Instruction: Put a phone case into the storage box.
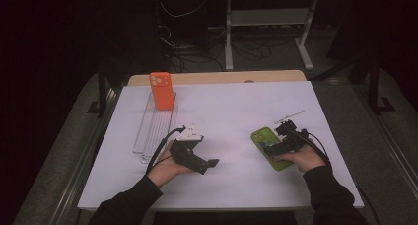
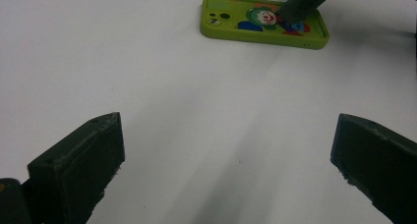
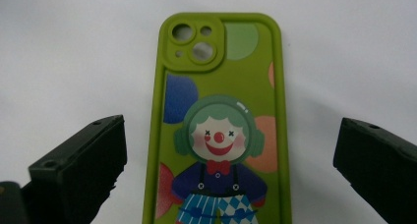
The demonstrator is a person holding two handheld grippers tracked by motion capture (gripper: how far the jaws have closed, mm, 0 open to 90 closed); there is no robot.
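Observation:
A green phone case [image 1: 266,145] with a clown picture lies flat, back up, on the white table at the right. My right gripper [image 1: 277,149] hovers over its near end, open; in the right gripper view the case [image 3: 221,111] lies between the wide-apart jaws of this gripper [image 3: 226,155], untouched. My left gripper [image 1: 210,164] rests low over the table's middle, open, pointing right toward the case. In the left gripper view, bare table lies between the jaws of the left gripper [image 2: 226,155], with the green case [image 2: 255,25] farther off. An orange phone case [image 1: 161,90] stands upright in a clear rack [image 1: 154,126] at the back left.
A thin white strip [image 1: 290,117] lies on the white table [image 1: 226,111] just behind the right gripper. A wooden edge [image 1: 217,78] runs along the table's far side. Beyond it are cables and a white frame's legs [image 1: 228,42] on a dark floor.

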